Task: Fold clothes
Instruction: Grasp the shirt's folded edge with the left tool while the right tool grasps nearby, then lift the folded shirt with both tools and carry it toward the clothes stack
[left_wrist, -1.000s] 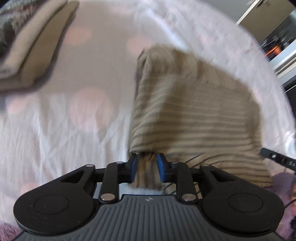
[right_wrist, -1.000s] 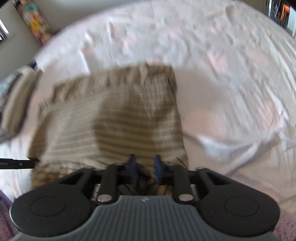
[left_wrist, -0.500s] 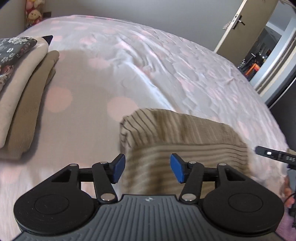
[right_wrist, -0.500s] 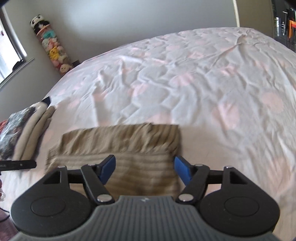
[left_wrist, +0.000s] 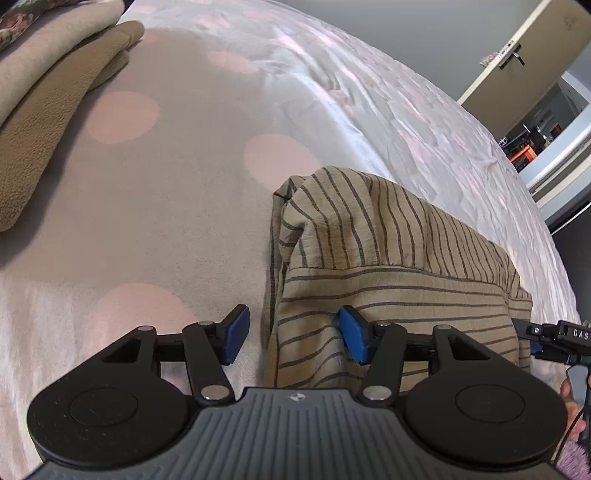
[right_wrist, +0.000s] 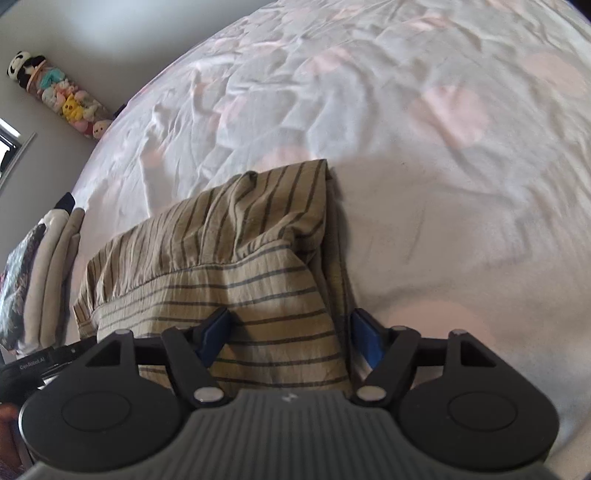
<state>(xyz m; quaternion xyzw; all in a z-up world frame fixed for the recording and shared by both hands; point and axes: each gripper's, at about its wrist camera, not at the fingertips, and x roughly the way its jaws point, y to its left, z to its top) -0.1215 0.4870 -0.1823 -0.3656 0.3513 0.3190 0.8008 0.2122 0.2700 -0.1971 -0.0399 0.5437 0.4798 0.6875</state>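
Observation:
A tan garment with thin dark stripes (left_wrist: 391, 254) lies folded in a thick rectangle on the pale bed sheet (left_wrist: 177, 206). My left gripper (left_wrist: 293, 338) is open over its near left corner, one blue pad off the cloth, the other resting on it. The same striped garment (right_wrist: 236, 254) fills the middle of the right wrist view. My right gripper (right_wrist: 291, 339) is open astride its near right corner, nothing pinched between the pads.
A stack of folded beige and brown clothes (left_wrist: 55, 74) lies at the far left, also the stack (right_wrist: 44, 266) in the right wrist view. The sheet with pink dots (right_wrist: 443, 147) spreads beyond. A door (left_wrist: 517, 62) stands at right, stuffed toys (right_wrist: 55, 96) in a corner.
Both grippers were shut on the garment's near edge a second ago, carried it forward over itself, then opened and let go. The garment now lies folded, and both grippers have dropped lower.

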